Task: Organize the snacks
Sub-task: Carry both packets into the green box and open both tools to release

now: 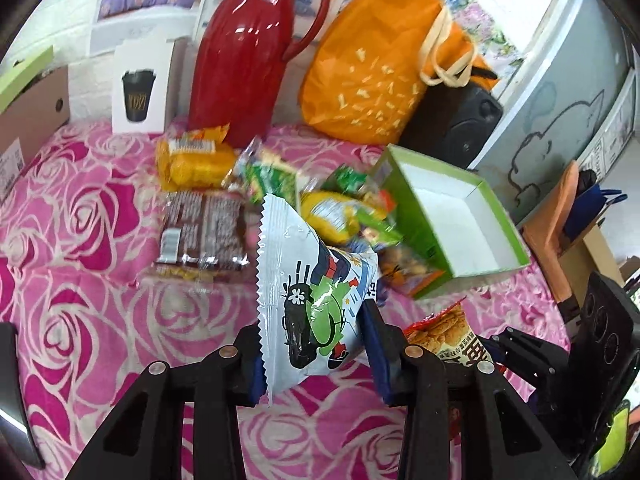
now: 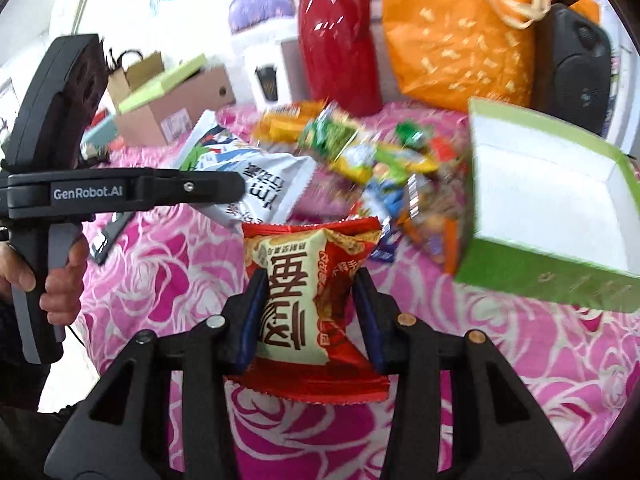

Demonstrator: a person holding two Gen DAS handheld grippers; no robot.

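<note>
My left gripper (image 1: 316, 344) is shut on a white snack bag (image 1: 308, 292) printed with a green and black figure, held above the pink rose cloth. My right gripper (image 2: 308, 308) is shut on a red and cream snack packet (image 2: 308, 300). That packet (image 1: 448, 336) also shows at the lower right of the left wrist view. The white bag (image 2: 260, 184) and the left gripper's body (image 2: 132, 192) show at the left of the right wrist view. A heap of loose snacks (image 1: 320, 196) lies mid-table, beside an open green box (image 1: 452, 220) with a white inside, also seen as the green box (image 2: 552, 208).
At the back stand a red jug (image 1: 244, 52), an orange bag (image 1: 384, 64), a black speaker (image 1: 456, 120), a white cup carton (image 1: 140, 88) and a cardboard box (image 1: 32, 108). A brown wafer pack (image 1: 204, 236) and a yellow pack (image 1: 192, 160) lie left of the heap. A hand (image 2: 60, 280) grips the left handle.
</note>
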